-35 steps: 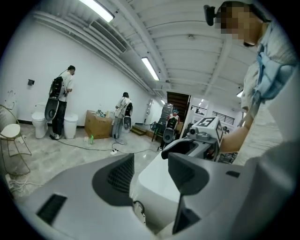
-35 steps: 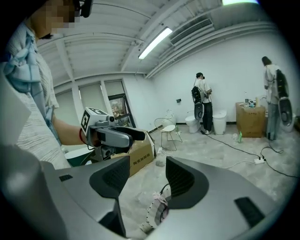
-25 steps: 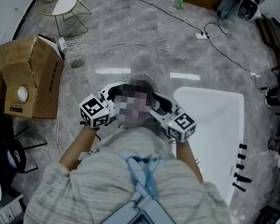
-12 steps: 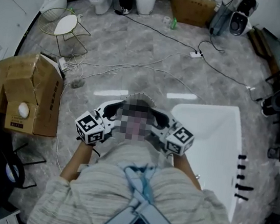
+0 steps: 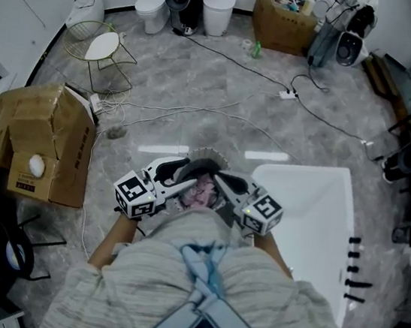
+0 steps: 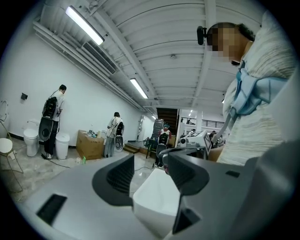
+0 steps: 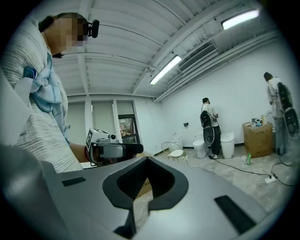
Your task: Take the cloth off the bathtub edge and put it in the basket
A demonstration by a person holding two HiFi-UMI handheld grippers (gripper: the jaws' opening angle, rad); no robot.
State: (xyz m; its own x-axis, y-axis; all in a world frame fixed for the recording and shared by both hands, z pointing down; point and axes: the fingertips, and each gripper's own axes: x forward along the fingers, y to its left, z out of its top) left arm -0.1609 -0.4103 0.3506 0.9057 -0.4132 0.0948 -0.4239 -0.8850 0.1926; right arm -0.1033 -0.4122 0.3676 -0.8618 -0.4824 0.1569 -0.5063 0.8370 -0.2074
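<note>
White bathtub: at my right, on the grey marble floor.
Left tongs: I hold them part open, empty.
Right tongs: just closed tip to tip, gripping nothing.

I see a grey marble floor with cables trailing across it. A cardboard box stands on it at left and a white bathtub at right. A wire chair and a toilet stand farther off.

The bathtub lies right of the person, the cardboard box left, the toilet beyond.
</note>
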